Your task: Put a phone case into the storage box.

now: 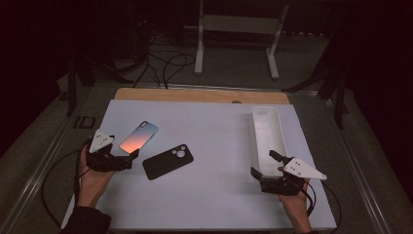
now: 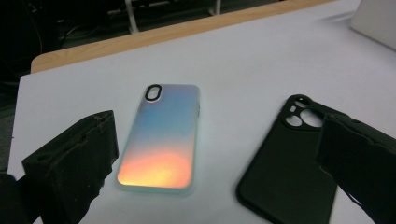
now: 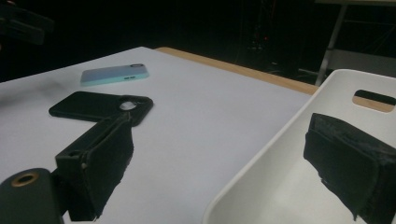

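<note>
Left gripper (image 2: 215, 158): released, straddling iridescent phone case (image 2: 161, 137); black phone case (image 2: 289, 168) beside its right jaw. Right gripper (image 3: 224, 163): released, astride white tray (image 3: 280, 154) wall. No legible lettering.

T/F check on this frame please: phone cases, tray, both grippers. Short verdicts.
1. The iridescent phone case lies flat on the table. True.
2. The black phone case sits inside the white tray. False: it lies on the table, beside the iridescent case.
3. The left gripper is open and holds nothing. True.
4. The right gripper is shut on the tray's rim. False: it is open, one of its fingers inside the tray.
5. The tray is empty. True.
</note>
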A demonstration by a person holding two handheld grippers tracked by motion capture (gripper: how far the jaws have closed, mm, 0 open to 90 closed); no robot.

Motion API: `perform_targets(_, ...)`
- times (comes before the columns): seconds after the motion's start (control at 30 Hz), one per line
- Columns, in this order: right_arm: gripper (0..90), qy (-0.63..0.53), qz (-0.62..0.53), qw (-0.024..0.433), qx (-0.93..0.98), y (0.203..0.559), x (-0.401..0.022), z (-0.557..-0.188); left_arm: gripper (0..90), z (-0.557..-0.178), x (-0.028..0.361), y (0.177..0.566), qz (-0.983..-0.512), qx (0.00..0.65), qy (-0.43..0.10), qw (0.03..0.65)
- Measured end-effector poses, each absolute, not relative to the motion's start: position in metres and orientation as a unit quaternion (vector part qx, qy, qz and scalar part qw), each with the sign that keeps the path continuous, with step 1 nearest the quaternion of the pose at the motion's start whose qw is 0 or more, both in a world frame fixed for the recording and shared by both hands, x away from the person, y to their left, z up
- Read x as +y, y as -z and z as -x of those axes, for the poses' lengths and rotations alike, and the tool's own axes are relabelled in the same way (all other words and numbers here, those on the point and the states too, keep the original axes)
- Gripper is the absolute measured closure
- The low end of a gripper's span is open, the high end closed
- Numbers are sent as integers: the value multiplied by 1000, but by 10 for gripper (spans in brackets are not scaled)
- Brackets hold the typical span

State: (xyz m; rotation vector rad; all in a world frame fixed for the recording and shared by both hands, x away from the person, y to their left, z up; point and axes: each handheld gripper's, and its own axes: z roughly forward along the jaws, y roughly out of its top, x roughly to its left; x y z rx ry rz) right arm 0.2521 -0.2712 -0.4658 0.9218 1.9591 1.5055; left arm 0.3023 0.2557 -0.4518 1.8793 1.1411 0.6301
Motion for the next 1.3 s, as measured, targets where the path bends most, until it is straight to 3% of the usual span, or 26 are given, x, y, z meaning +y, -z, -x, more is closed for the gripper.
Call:
perform_targets(0.4,85,-555,-337,252,718,464,-272,-253,0,-335,258,459,-758,463,-254,382)
perform_targets(1.3,85,-555,-334,253,719,462,-273,-254,0,-391,265,488,-779,502,-203,316)
